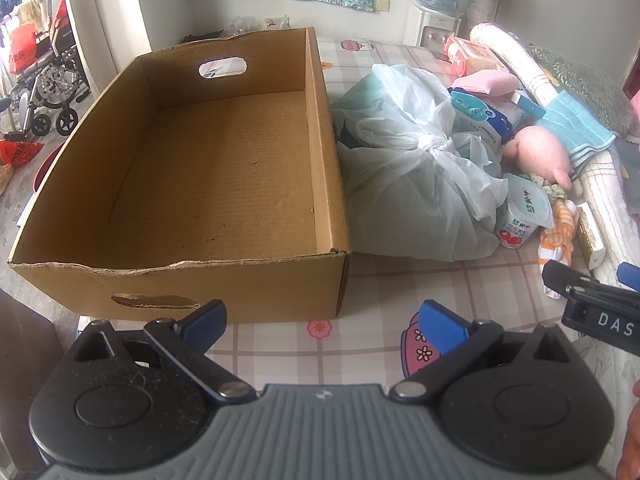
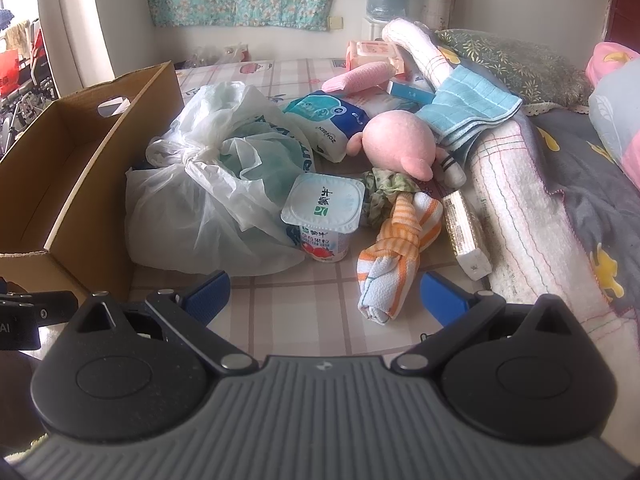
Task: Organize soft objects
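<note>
One brown box point(image 1: 224, 152) sits empty on the left, and one knotted white bag point(image 2: 208, 196), one pink toy point(image 2: 400, 144) and one striped cloth point(image 2: 400, 252) lie right of it. Both the left gripper point(image 1: 322, 322) and right gripper point(image 2: 324, 294) have fingers wide apart, holding nothing.

You get soft, even daylight in both views, coming from the bright doorway at far left, where detail washes out to white. The open brown cardboard box point(image 1: 208, 168) throws a mild shadow inside its near wall. The knotted translucent white plastic bag point(image 2: 208, 200) shows faint sheen, no harsh glare. Fisheye bending curves straight edges near the borders, corners darken, and focus is slightly soft throughout.
</note>
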### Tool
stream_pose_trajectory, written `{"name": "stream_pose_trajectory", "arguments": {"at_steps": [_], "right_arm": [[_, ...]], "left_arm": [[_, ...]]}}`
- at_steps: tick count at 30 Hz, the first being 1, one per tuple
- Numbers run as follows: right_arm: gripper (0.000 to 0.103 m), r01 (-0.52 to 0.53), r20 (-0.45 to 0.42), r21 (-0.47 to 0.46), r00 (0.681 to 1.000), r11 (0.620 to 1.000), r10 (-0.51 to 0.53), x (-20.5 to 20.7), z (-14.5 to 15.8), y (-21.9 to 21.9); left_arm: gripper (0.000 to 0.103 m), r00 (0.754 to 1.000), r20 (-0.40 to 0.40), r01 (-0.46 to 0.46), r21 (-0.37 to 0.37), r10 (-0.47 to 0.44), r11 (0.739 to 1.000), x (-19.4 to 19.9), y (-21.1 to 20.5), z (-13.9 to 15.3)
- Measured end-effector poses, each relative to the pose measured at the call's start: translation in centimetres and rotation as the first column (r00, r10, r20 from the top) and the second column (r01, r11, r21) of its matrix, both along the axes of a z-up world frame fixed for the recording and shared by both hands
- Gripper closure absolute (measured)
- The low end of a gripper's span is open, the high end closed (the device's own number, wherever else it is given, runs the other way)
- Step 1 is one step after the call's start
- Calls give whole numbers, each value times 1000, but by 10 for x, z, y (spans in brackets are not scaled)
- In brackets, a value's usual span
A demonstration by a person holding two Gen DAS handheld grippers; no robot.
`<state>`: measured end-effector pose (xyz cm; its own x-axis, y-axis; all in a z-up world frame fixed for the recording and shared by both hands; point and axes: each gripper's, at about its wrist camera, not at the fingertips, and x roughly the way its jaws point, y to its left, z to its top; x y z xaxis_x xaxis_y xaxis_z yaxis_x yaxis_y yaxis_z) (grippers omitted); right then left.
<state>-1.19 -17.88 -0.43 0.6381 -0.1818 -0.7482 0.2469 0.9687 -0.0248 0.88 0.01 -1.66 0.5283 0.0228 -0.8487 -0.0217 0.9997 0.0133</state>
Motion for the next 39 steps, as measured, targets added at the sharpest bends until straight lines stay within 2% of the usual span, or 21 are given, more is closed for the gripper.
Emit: {"name": "stream_pose_trajectory", "arguments": {"at_steps": [25, 30, 39], "right_arm": [[1, 6, -3, 13, 1000, 1000, -6, -3, -3, -6], [1, 34, 13, 25, 999, 999, -35, -11, -3, -15], [1, 118, 60, 63, 991, 991, -122, -34, -2, -44]], "left_arm": [[0, 1000, -6, 25, 8, -25, 1000, -1, -5, -2], [0, 994, 24, 107, 13, -108, 994, -7, -18, 2], [0, 961, 67, 267, 27, -268, 963, -11, -50, 12]]}}
